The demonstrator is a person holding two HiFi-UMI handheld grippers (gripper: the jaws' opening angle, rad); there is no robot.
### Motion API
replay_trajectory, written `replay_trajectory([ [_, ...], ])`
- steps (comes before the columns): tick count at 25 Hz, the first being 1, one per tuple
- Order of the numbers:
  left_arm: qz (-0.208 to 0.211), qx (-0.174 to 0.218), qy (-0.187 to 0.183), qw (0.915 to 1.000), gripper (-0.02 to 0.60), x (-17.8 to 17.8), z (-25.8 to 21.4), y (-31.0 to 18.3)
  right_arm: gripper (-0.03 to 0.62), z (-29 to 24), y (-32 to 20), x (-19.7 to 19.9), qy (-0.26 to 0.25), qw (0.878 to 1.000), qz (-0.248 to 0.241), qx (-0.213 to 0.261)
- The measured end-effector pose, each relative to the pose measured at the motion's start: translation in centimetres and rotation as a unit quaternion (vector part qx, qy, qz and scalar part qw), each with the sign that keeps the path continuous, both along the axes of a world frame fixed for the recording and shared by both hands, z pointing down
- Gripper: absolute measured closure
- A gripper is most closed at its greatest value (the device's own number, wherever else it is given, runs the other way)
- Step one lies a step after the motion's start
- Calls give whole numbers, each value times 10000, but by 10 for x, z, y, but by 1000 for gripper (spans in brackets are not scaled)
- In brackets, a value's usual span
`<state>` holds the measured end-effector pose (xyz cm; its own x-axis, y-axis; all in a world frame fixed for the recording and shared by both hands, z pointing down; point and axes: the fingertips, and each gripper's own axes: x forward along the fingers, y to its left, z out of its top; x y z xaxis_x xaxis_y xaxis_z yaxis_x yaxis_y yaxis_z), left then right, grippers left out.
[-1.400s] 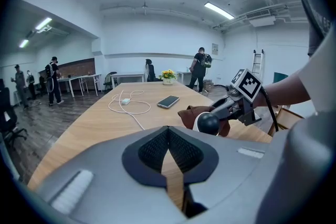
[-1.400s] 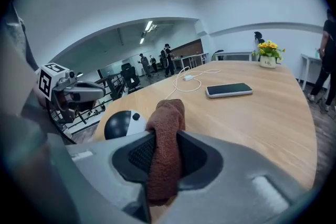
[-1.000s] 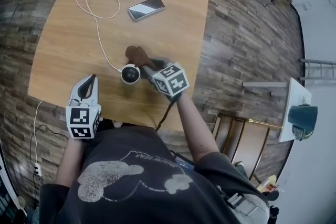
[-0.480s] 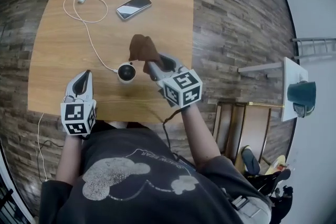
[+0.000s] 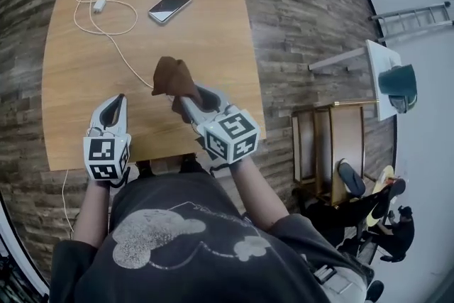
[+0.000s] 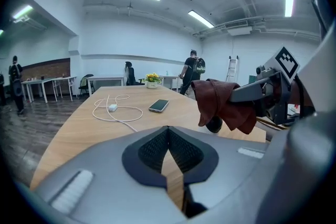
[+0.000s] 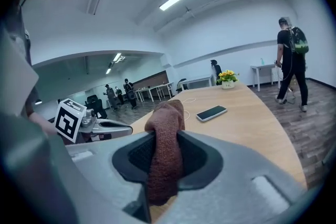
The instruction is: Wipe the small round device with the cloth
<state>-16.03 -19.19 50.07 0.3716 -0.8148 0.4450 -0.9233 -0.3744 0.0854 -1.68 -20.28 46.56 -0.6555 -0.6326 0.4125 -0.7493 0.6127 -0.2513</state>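
My right gripper (image 5: 182, 98) is shut on a brown cloth (image 5: 172, 76), which bunches up between its jaws (image 7: 165, 139) and hangs above the wooden table (image 5: 206, 32). In the head view the cloth hides the small round device. The left gripper view shows only part of the dark device (image 6: 213, 125), just below the hanging cloth (image 6: 223, 105). A white cable (image 5: 131, 64) runs toward that spot. My left gripper (image 5: 119, 100) rests near the table's front edge, left of the cloth, shut and holding nothing (image 6: 168, 131).
A phone (image 5: 170, 5) lies face up farther back, beside a white charger plug (image 5: 98, 5) and its looped cable. A yellow flower pot (image 6: 153, 78) stands at the table's far end. A wooden chair (image 5: 326, 145) is to the right, and people walk beyond.
My right gripper has lifted the cloth from beside the device and now holds it over the device, hiding it in the head view. The left gripper has stayed in place.
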Motion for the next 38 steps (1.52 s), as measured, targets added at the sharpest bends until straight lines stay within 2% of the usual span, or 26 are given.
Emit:
replay_trajectory([
  [6, 334, -63, -31, 9994, 563, -30, 9, 12, 514, 40, 13, -30, 202, 9969, 615, -451],
  [13, 517, -52, -93, 9986, 563, -59, 14, 18, 514, 79, 13, -30, 372, 9856, 1370, -922],
  [17, 535, -52, -83, 9985, 563, -71, 15, 21, 514, 94, 20, -30, 402, 9793, 1622, -1141],
  [26, 517, -84, 16, 9986, 563, -76, 18, 29, 514, 125, 44, -23, 495, 9687, 1765, -1676],
  [38, 532, 101, 151, 9984, 563, -68, 10, 30, 514, 101, 52, -33, 388, 9788, 1456, -1388],
])
